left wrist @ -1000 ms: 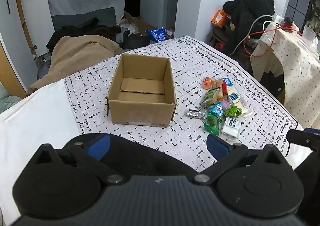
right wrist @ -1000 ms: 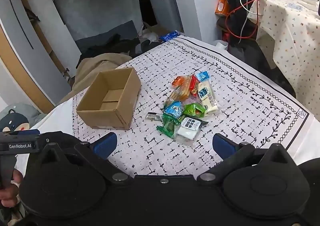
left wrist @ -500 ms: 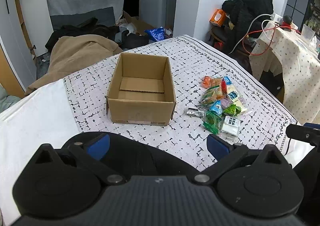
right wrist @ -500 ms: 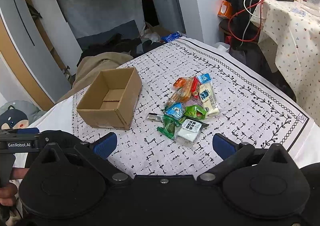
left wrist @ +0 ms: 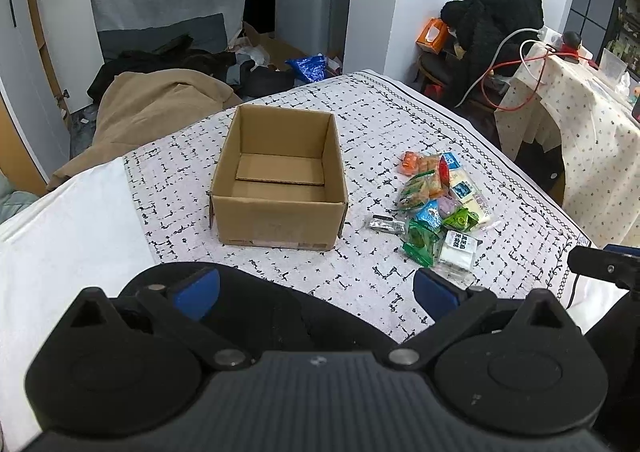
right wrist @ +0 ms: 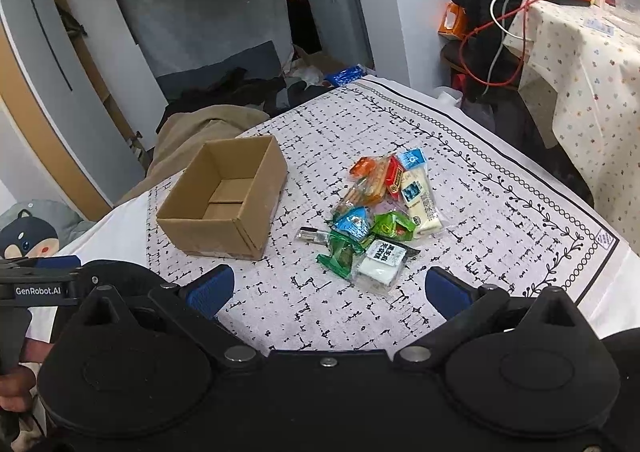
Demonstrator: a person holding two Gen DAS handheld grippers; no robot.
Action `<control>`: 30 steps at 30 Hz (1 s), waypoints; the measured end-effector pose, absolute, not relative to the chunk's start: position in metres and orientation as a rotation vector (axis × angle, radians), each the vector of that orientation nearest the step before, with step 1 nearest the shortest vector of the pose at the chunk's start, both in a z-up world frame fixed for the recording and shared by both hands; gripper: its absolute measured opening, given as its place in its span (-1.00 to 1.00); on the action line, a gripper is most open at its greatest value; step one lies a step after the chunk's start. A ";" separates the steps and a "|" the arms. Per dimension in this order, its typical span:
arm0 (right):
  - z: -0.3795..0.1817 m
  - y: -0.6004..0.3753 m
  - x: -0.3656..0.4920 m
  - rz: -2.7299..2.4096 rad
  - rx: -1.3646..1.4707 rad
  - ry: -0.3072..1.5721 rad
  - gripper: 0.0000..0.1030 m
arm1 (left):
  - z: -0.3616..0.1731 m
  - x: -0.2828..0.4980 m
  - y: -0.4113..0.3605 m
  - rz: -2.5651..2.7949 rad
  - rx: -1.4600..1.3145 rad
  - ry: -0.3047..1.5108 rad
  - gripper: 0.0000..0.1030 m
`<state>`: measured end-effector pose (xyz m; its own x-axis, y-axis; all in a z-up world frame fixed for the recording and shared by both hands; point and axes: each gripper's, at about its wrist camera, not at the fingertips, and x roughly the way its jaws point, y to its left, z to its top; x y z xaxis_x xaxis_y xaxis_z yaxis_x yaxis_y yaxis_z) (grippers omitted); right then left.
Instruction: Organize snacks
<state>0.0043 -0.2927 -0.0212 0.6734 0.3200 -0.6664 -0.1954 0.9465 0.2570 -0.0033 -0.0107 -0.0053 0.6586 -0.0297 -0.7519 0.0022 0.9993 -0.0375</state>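
Left gripper [left wrist: 316, 288], foreground of left-wrist view: jaws spread wide, nothing between the blue-padded fingertips [left wrist: 198, 290], held above the near edge of the bed. Right gripper [right wrist: 326, 290], foreground of right-wrist view: jaws likewise released, blue pads [right wrist: 444, 292] well apart, empty. Both sit short of the task items, no contact w/ anything. At the left edge of the right-wrist view, a hand [right wrist: 14, 380] grips the other tool's handle, labelled "GenRobot.AI".

Patterned bedspread [left wrist: 384, 124], white w/ black dashes and a vine border, covers the work surface. Snack pile [left wrist: 438, 208] lies on it, right of centre, approx. a dozen small packets overlapping. Nearest items: white packet w/ black label [right wrist: 382, 260], touching a green wrapper [right wrist: 340, 252]; a small silver-and-black packet [right wrist: 312, 235] lies just left of the pile. Mid-pile: blue packet [right wrist: 354, 222], lime-green packet [right wrist: 392, 226]. Far end: long pale bar w/ blue top [right wrist: 416, 190], red packet [right wrist: 394, 176], orange packet [right wrist: 362, 168].

Cardboard box [left wrist: 280, 184], open-topped, upright, empty, stands left of the pile, near but apart from it.

Beyond the bed: tan blanket [left wrist: 160, 104], floor clutter, grey appliance [left wrist: 314, 0], dark clothing heap [left wrist: 496, 12], side table w/ dotted cloth [right wrist: 580, 64] and cables.
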 end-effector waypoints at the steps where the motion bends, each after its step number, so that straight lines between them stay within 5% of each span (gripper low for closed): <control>1: -0.021 -0.292 0.004 0.294 0.166 0.779 0.99 | -0.005 -0.004 -0.010 -0.017 -0.037 0.851 0.99; 30: -0.022 -0.292 0.007 0.303 0.151 0.780 0.99 | -0.002 -0.002 -0.010 -0.012 -0.050 0.845 0.99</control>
<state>0.0066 -0.2921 -0.0223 0.6703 0.3237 -0.6678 -0.2126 0.9459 0.2451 -0.0025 -0.0098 -0.0022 0.6639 -0.0308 -0.7472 -0.0093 0.9987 -0.0494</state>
